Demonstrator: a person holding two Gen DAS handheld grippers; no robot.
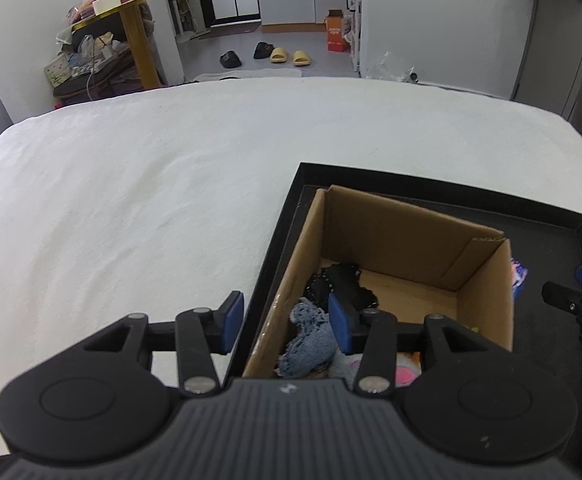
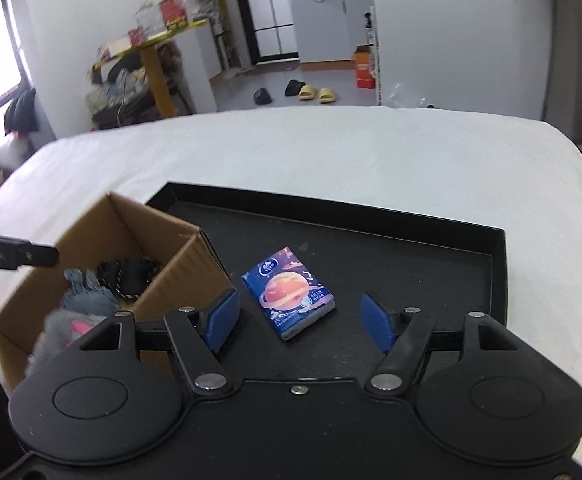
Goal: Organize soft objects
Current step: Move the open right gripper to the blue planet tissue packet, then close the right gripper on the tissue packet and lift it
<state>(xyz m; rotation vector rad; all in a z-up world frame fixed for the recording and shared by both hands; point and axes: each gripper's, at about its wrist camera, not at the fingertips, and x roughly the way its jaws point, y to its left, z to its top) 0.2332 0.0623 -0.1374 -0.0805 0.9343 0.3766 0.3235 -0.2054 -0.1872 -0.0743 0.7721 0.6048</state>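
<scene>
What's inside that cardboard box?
Inside the cardboard box lie soft things: a black fabric piece, a frayed denim piece and something grey and pink. The left gripper covers the near end, so anything more there is hidden.

An open cardboard box [image 1: 391, 240] stands at the left end of a shallow black tray [image 2: 499, 264], just ahead of the left gripper [image 1: 287, 322] and to the front-left of the right gripper [image 2: 301, 320]. Inside it lie a black strappy fabric piece [image 1: 341, 286], a frayed blue denim scrap [image 1: 311, 340] and a grey-and-pink plush item [image 2: 67, 328], bunched along its near-left side. A small tissue pack [image 2: 289, 292], dark blue with an orange planet print, lies flat on the tray floor, just ahead of the right gripper's spread fingers, untouched.
</scene>
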